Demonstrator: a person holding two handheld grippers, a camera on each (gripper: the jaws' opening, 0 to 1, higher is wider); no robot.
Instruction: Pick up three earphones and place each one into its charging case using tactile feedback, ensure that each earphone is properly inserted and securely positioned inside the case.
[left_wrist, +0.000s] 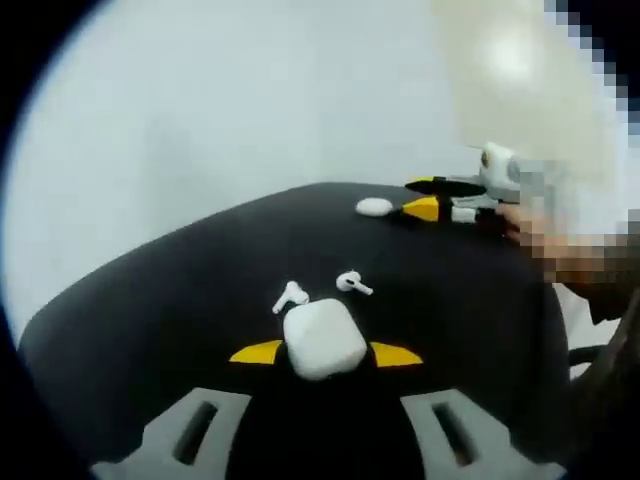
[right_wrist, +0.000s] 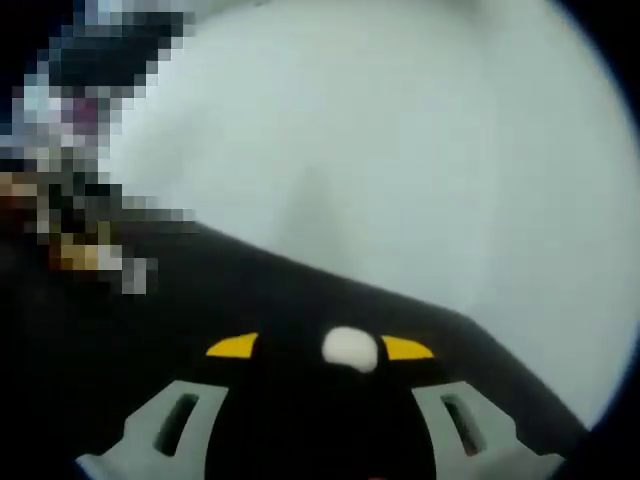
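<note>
Left hand-held gripper (left_wrist: 325, 354): yellow-tipped jaws stand either side of a white charging case (left_wrist: 323, 338), tips touching or just beside its flanks. Case looks shut, lying on the black table (left_wrist: 180, 290). Cannot tell whether the jaws press it or merely bracket it.

Just beyond the case, two white earphones lie loose on the table, apart from each other: one (left_wrist: 291, 296) to the left, one (left_wrist: 352, 284) to the right, both near the case's far edge but not touching it.

Farther out in the left gripper view, near the table's far edge, the right hand-held gripper (left_wrist: 418, 197) comes in from the right, with a small white rounded object (left_wrist: 374, 207) just off its yellow tips. A person's hand holds it; detail blurred.

Right hand-held gripper (right_wrist: 320, 347), own view: jaws spread, a gap between each tip and the small white rounded object (right_wrist: 350, 348) between them, which sits closer to the right-hand tip. Object rests on the black table (right_wrist: 250, 300); too blurred to tell whether earphone or case. Pale wall (right_wrist: 400, 150) behind.
</note>
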